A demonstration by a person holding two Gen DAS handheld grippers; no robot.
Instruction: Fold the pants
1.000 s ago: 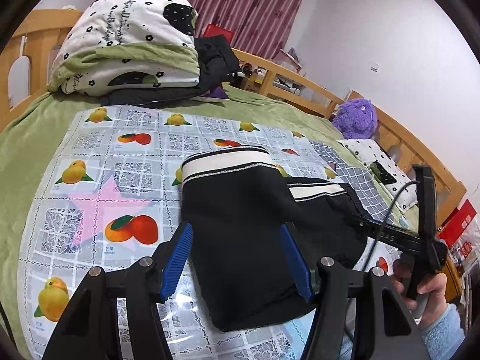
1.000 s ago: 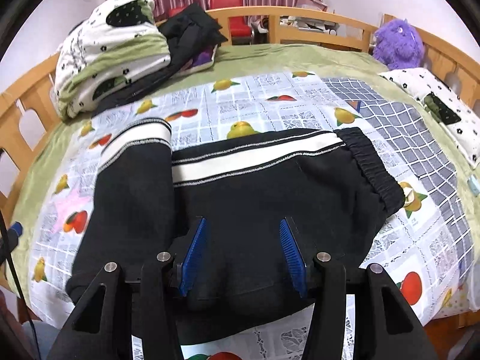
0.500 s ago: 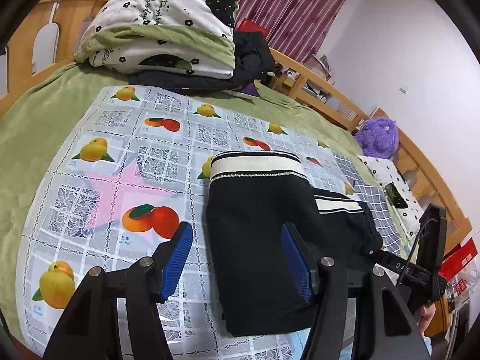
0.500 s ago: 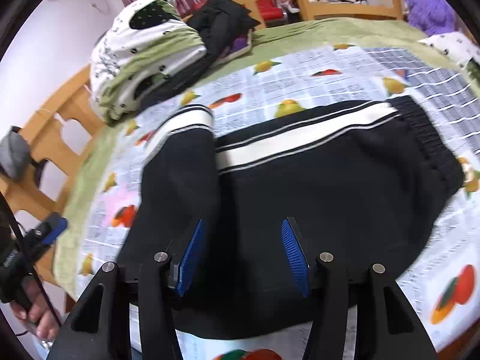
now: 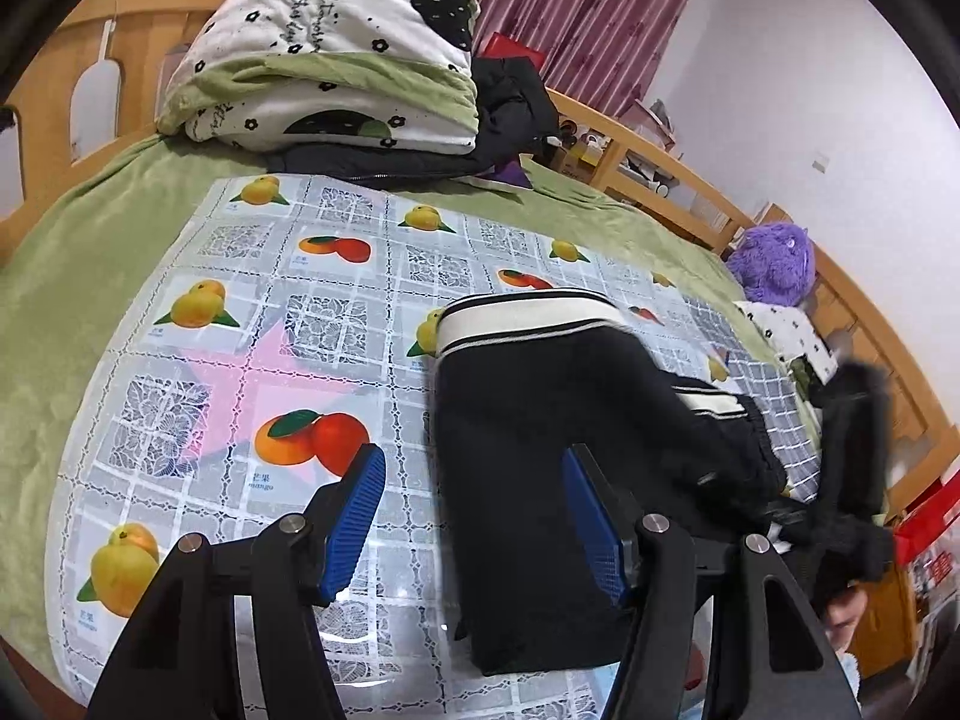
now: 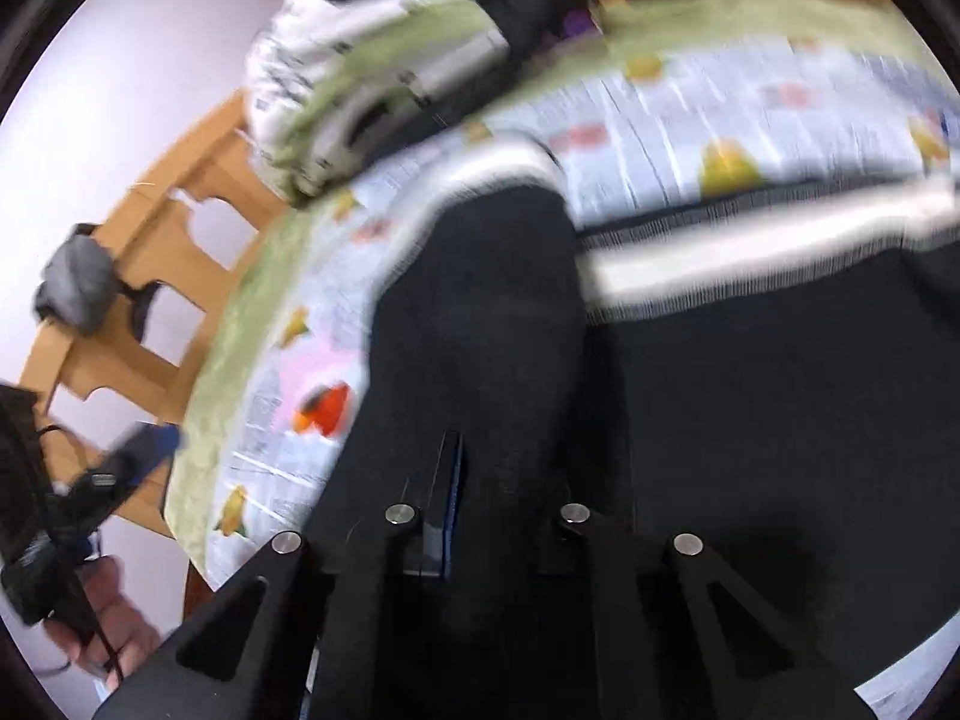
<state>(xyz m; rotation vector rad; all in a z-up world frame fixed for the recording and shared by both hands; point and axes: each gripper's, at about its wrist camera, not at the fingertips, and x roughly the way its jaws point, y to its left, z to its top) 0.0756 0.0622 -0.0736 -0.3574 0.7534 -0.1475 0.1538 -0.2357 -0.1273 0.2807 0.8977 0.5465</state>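
Pants (image 5: 540,456) run lengthwise away from the wide-open left gripper (image 5: 474,516), right gripper (image 6: 504,504) nearer, pinched narrow into the cloth

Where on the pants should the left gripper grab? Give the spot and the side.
Probably the near left corner of the pants, where the folded leg ends. Come from the left, over the mat: that edge lies flat and free, and the open left gripper straddles it.
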